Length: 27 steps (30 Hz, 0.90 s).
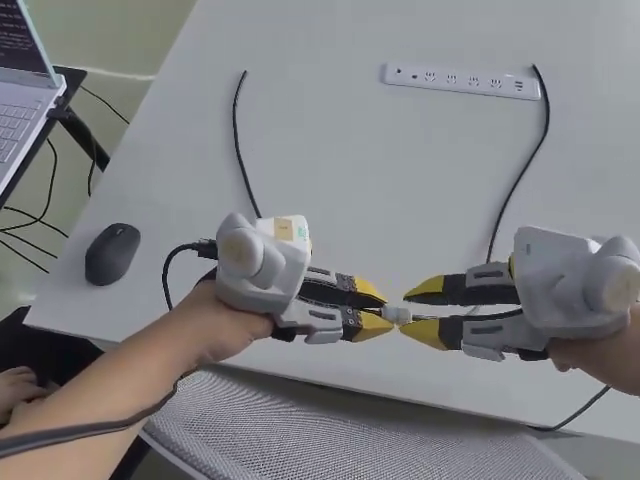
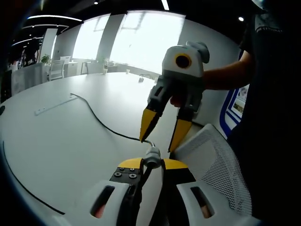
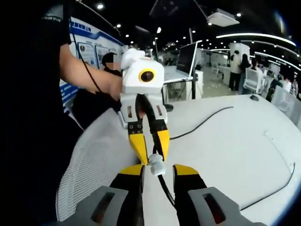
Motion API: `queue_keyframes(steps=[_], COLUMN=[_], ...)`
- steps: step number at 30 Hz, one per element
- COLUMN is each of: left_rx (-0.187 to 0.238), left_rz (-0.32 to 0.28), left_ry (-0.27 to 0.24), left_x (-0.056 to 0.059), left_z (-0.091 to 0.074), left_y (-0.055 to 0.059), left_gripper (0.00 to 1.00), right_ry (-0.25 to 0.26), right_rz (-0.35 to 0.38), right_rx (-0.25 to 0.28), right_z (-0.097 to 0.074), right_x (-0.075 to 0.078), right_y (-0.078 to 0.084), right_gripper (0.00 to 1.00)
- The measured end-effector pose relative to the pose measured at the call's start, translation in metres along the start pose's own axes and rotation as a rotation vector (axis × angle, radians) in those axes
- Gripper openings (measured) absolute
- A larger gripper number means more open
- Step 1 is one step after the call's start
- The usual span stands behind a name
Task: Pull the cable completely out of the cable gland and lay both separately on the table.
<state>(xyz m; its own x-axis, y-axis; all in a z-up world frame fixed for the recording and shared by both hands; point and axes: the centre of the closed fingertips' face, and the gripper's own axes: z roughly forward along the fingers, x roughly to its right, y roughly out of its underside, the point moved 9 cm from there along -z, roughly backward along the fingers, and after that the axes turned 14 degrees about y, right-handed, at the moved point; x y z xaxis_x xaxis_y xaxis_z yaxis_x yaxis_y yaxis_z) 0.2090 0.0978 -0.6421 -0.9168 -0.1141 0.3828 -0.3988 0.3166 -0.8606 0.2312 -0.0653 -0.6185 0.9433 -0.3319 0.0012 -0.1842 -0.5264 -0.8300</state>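
Over the near edge of the table [image 1: 350, 150], the left claw [image 1: 382, 310] is pinched almost closed on the white cable gland [image 2: 152, 157]. Facing the gland, the right claw [image 2: 157, 143] stands parted around the black cable [image 3: 164, 188]. A power strip [image 1: 462, 80] lies well beyond the gland.

The cable gland [image 1: 397, 315] is smooth, pale plastic with a slight sheen, and the cable [image 3: 164, 186] has a matt black rubbery sheath. The left gripper [image 1: 388, 311] and right gripper [image 1: 404, 311] have matt white plastic housings and black claws tipped in smooth yellow plastic. The table [image 1: 350, 180] is smooth matt white, and the chair [image 1: 330, 430] is pale open mesh cloth.
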Motion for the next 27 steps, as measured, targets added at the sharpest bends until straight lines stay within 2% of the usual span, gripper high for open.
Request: queue_keyframes(steps=[2,4,5,7,8,9,10,13,16,20,24,27], left_rx=[0.001,0.004,0.004,0.005,0.006,0.006,0.007,0.008,0.012,0.015,0.017,0.020], left_rz=[0.000,-0.006,-0.006,-0.004,-0.006,-0.006,-0.005,-0.009,-0.010,-0.011,-0.018,-0.029], left_ry=[-0.007,-0.011,-0.013,-0.015,-0.017,-0.020,-0.026,-0.023,-0.022,-0.024,-0.023,-0.027], left_x=[-0.001,-0.002,-0.002,-0.003,-0.004,-0.005,-0.006,-0.006,-0.005,-0.007,-0.007,-0.008], left_z=[-0.002,-0.003,-0.004,-0.005,-0.005,-0.005,-0.006,-0.006,-0.006,-0.007,-0.006,-0.005], left_y=[0.000,0.000,-0.001,-0.002,-0.003,-0.004,-0.005,-0.009,-0.014,-0.015,-0.014,-0.013], left_gripper=[0.15,0.15,0.15,0.15,0.15,0.15,0.15,0.15,0.15,0.15,0.15,0.15], right_ry=[0.079,0.139,0.175,0.215,0.255,0.268,0.255,0.283,0.287,0.286,0.292,0.284], right_rz=[0.018,0.003,-0.007,-0.031,-0.058,-0.071,-0.068,-0.099,-0.156,-0.180,-0.234,-0.242], right_rx=[-0.012,-0.010,-0.019,-0.046,-0.064,-0.069,-0.068,-0.071,-0.090,-0.086,-0.096,-0.091], right_z=[-0.005,-0.010,-0.012,-0.012,-0.012,-0.012,-0.010,-0.008,-0.004,0.000,0.004,0.005], right_x=[0.003,0.006,0.006,0.006,0.007,0.006,0.002,-0.002,-0.007,-0.011,-0.013,-0.014], right_y=[0.001,0.002,0.004,0.007,0.010,0.011,0.011,0.011,0.010,0.007,0.005,0.004], right_gripper=[0.32,0.32,0.32,0.33,0.33,0.32,0.30,0.28,0.21,0.17,0.06,0.05])
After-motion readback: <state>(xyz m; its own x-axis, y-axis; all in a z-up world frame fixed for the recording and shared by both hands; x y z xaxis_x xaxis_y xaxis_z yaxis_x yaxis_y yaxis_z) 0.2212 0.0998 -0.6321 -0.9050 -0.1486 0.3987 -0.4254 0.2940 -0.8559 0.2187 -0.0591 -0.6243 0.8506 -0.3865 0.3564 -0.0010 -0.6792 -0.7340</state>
